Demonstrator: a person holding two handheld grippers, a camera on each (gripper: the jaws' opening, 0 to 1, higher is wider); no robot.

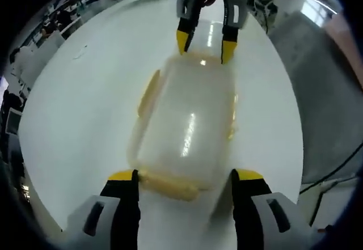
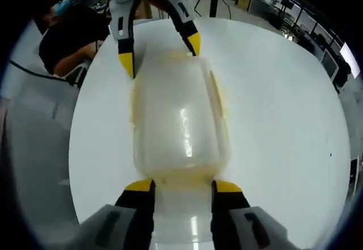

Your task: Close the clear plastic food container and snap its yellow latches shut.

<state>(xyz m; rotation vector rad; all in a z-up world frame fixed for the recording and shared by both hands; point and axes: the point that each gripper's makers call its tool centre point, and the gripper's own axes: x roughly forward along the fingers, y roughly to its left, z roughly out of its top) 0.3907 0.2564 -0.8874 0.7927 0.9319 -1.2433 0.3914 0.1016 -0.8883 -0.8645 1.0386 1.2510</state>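
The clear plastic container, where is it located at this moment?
The clear plastic container lies lid-on in the middle of the round white table, between the left gripper at one short end and the right gripper at the opposite end.

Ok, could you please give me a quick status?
Left gripper and right gripper open at opposite container ends. Lid on. Table unobstructed.

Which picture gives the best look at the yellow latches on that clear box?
The left gripper view: a latch stands out from the box's long side, another lies along the near end. The right gripper view shows the latches as thin yellow strips along the box's edges.
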